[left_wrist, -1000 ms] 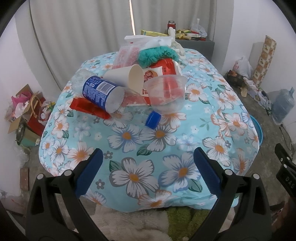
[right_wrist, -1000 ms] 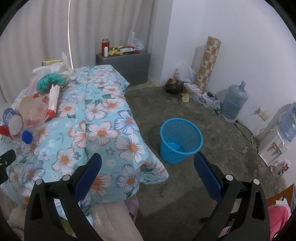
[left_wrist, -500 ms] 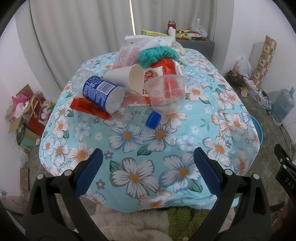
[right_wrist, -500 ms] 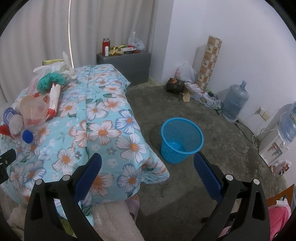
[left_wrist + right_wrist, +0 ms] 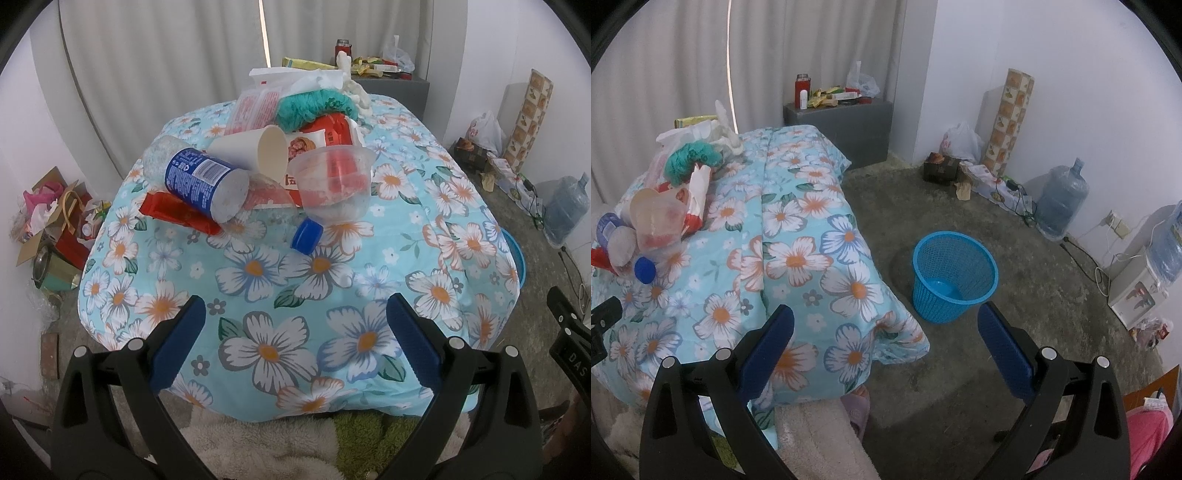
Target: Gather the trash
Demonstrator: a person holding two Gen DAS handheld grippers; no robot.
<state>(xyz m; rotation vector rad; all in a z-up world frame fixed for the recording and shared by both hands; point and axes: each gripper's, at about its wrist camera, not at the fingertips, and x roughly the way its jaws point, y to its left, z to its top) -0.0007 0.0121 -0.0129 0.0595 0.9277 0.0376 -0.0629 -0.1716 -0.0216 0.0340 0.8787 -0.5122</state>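
A pile of trash lies on the floral-covered table (image 5: 295,325): a blue-labelled bottle (image 5: 201,182), a white paper cup (image 5: 255,149), a clear plastic cup (image 5: 334,179), a blue bottle cap (image 5: 306,235), red wrappers (image 5: 177,214) and a teal cloth (image 5: 314,105). My left gripper (image 5: 295,332) is open and empty, over the table's near edge, short of the pile. My right gripper (image 5: 886,332) is open and empty, off the table's right side. The blue mesh trash basket (image 5: 955,275) stands on the floor ahead of it. The pile also shows in the right wrist view (image 5: 657,218).
A grey cabinet (image 5: 846,129) with clutter stands by the curtain. A water jug (image 5: 1062,203), a patterned roll (image 5: 1008,122) and bags line the right wall. Boxes and bags (image 5: 51,221) lie on the floor left of the table. A dispenser (image 5: 1137,291) stands at far right.
The right wrist view has shifted slightly, with the basket drifting a little right. The left gripper and the pile have not visibly moved.
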